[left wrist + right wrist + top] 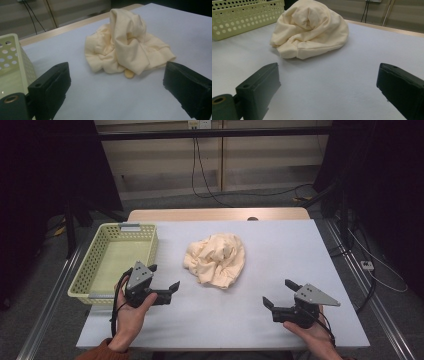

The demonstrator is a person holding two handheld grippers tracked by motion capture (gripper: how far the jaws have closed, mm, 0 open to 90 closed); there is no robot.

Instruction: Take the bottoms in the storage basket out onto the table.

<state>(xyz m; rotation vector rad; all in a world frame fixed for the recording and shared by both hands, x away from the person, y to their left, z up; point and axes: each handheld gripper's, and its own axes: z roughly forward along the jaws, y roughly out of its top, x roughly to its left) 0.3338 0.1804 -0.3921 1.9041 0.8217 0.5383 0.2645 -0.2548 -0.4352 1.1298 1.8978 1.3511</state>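
Left gripper [162, 276] wide open, empty, right gripper [280, 294] likewise

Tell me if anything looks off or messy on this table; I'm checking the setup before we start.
Only the cream cloth stands out: it lies crumpled in a heap mid-table, beside the yellow-green basket rather than in it. Both the left gripper and right gripper are open, apart from it.

High view looks down and forward over the whole bench [280, 270]. Left gripper view sits low at the near left, facing right and far. Right gripper view sits low at the near right, facing left and far. All three share the cream cloth [216, 259] mid-bench.
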